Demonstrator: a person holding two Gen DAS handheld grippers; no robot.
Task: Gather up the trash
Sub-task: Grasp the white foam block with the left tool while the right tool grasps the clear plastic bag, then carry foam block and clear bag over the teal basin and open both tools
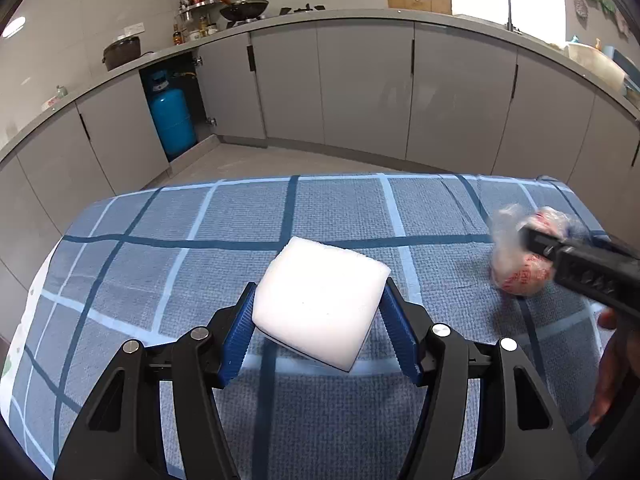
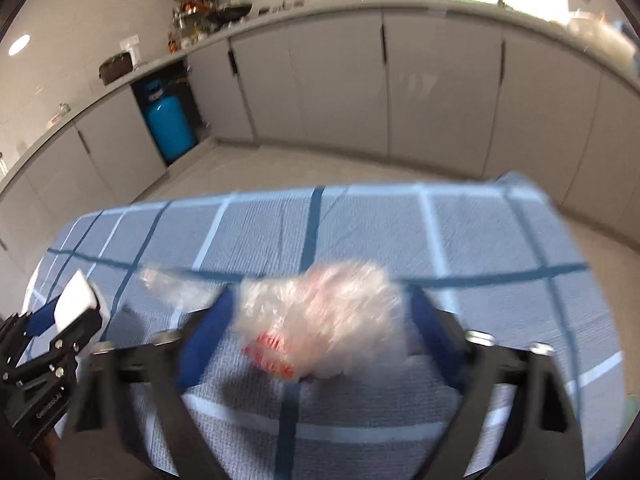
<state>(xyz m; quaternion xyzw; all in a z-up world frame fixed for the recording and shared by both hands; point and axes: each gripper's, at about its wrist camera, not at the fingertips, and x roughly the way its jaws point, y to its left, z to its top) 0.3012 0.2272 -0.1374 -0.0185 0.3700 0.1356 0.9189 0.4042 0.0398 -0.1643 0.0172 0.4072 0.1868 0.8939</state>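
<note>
A white foam block (image 1: pixel 320 304) sits between the blue pads of my left gripper (image 1: pixel 320 284), which is shut on it just above the blue checked tablecloth (image 1: pixel 180 248). To the right, my right gripper (image 1: pixel 528 236) carries a crumpled clear plastic bag with red print (image 1: pixel 516 276). In the right wrist view the picture is blurred. There the bag (image 2: pixel 332 312) fills the gap between the blue pads of the right gripper (image 2: pixel 320 294), which is shut on it. The left gripper (image 2: pixel 76 304) with the foam block (image 2: pixel 74 300) shows at the lower left.
The table's far edge (image 1: pixel 360 178) drops to a tiled floor. Grey kitchen cabinets (image 1: pixel 360 88) curve behind it, with a blue gas cylinder (image 1: pixel 172 120) in an open bay. A wok (image 1: pixel 244 9) and a tap (image 1: pixel 506 0) stand on the counter. A hand (image 1: pixel 612 364) shows at the right.
</note>
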